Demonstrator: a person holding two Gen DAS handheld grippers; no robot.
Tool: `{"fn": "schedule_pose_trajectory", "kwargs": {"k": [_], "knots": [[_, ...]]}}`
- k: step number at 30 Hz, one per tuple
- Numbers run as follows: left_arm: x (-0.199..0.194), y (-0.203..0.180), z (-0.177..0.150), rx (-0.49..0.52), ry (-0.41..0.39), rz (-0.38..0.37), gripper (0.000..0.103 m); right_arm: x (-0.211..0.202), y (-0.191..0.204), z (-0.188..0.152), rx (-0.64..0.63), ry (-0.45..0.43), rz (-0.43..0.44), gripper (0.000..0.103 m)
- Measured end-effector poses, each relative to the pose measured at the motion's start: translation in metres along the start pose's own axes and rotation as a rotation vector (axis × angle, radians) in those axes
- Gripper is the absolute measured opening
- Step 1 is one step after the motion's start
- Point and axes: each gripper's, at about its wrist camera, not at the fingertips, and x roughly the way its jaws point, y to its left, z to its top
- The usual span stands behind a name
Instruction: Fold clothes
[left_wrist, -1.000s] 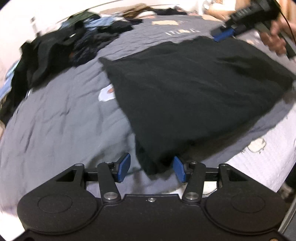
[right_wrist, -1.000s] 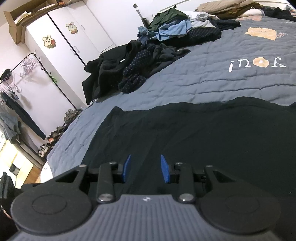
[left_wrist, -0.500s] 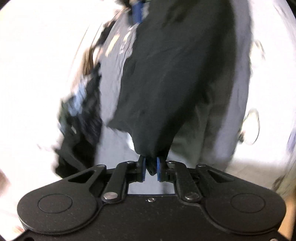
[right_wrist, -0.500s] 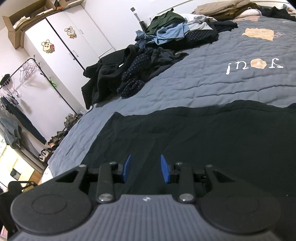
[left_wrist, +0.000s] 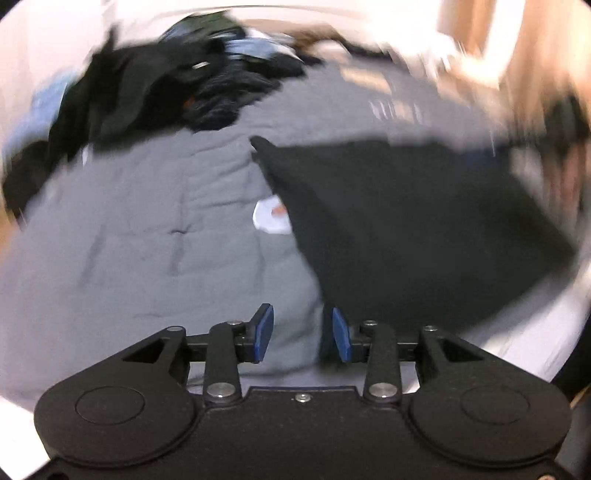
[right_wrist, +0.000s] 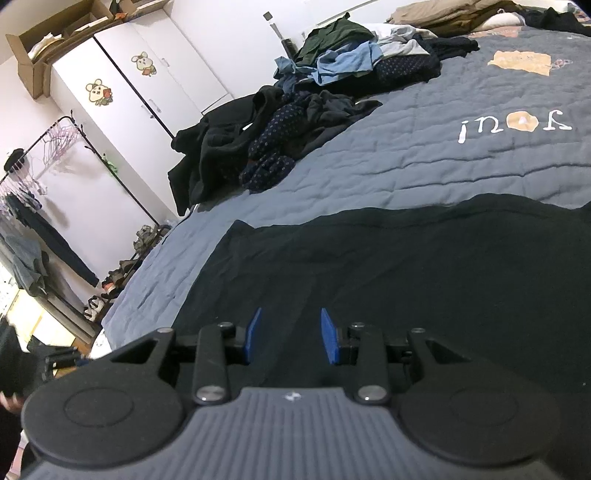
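A black garment (left_wrist: 406, 229) lies spread flat on the grey quilted bedspread (left_wrist: 129, 240); the left wrist view is motion-blurred. My left gripper (left_wrist: 302, 338) hovers at the garment's near left edge. Its jaws are opening, and only bedspread shows between the blue pads, with the black cloth's edge just by the right pad. In the right wrist view the same black garment (right_wrist: 406, 277) fills the lower half. My right gripper (right_wrist: 291, 336) sits low over it, open, and its pads grip nothing.
A heap of dark and blue clothes (right_wrist: 295, 140) lies at the far side of the bedspread (right_wrist: 424, 162), seen also as the clothes heap (left_wrist: 166, 85). Beyond the bed's left edge stand a white wardrobe (right_wrist: 147, 81), a clothes rack (right_wrist: 44, 147) and shoes on the floor.
Half a second ago my left gripper was shut on the garment's corner and lifting it; now the cloth is released, lies flat, and the jaws stand apart. The right gripper has not moved.
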Motion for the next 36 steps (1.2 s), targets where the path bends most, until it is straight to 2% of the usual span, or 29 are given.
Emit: {"fn": "schedule_pose_trajectory", "kwargs": {"k": [4, 9, 10, 13, 14, 16, 18, 20, 21, 22, 25, 26, 28, 29, 31, 32, 36], "knots": [[0.027, 0.017, 0.011, -0.167, 0.001, -0.135, 0.036, 0.000, 0.002, -0.001, 0.005, -0.001, 0.029, 0.034], [0.054, 0.027, -0.004, -0.300, 0.000, -0.212, 0.034, 0.001, 0.011, -0.003, 0.008, 0.009, 0.183, 0.034], [0.057, 0.027, -0.007, -0.308, 0.003, -0.214, 0.034, 0.003, 0.015, -0.003, 0.006, 0.010, 0.206, 0.035], [0.062, 0.026, -0.007, -0.303, 0.006, -0.234, 0.034, 0.009, 0.026, -0.007, 0.002, 0.014, 0.252, 0.048], [0.064, 0.025, -0.006, -0.307, 0.005, -0.246, 0.034, 0.012, 0.030, -0.009, -0.004, 0.019, 0.254, 0.049], [0.070, 0.020, -0.004, -0.284, 0.014, -0.237, 0.033, 0.017, 0.037, -0.011, -0.025, 0.040, 0.252, 0.049], [0.075, 0.013, -0.003, -0.257, 0.027, -0.225, 0.029, 0.022, 0.044, -0.016, -0.044, 0.063, 0.252, 0.049], [0.079, 0.006, -0.002, -0.226, 0.040, -0.210, 0.022, 0.026, 0.047, -0.018, -0.055, 0.079, 0.253, 0.050], [0.078, 0.004, -0.002, -0.211, 0.032, -0.202, 0.015, 0.028, 0.048, -0.019, -0.058, 0.086, 0.254, 0.050], [0.069, 0.003, 0.000, -0.201, -0.007, -0.203, 0.009, 0.028, 0.048, -0.021, -0.059, 0.091, 0.253, 0.050], [0.042, 0.000, 0.005, -0.170, -0.123, -0.203, 0.005, 0.027, 0.045, -0.022, -0.054, 0.094, 0.239, 0.050], [0.035, 0.000, 0.007, -0.162, -0.150, -0.201, 0.005, 0.026, 0.044, -0.022, -0.050, 0.091, 0.237, 0.050], [0.039, 0.006, 0.007, -0.174, -0.090, -0.175, 0.005, 0.024, 0.041, -0.021, -0.042, 0.081, 0.238, 0.050], [0.044, 0.009, 0.006, -0.184, -0.051, -0.160, 0.006, 0.024, 0.041, -0.021, -0.041, 0.081, 0.237, 0.050], [0.070, 0.015, -0.005, -0.238, 0.092, -0.118, 0.014, 0.024, 0.040, -0.022, -0.041, 0.085, 0.236, 0.050], [0.074, 0.016, -0.008, -0.249, 0.110, -0.106, 0.016, 0.024, 0.040, -0.023, -0.044, 0.089, 0.232, 0.050], [0.050, 0.028, 0.002, -0.317, -0.010, -0.105, 0.028, 0.024, 0.040, -0.024, -0.054, 0.098, 0.226, 0.050]]}}
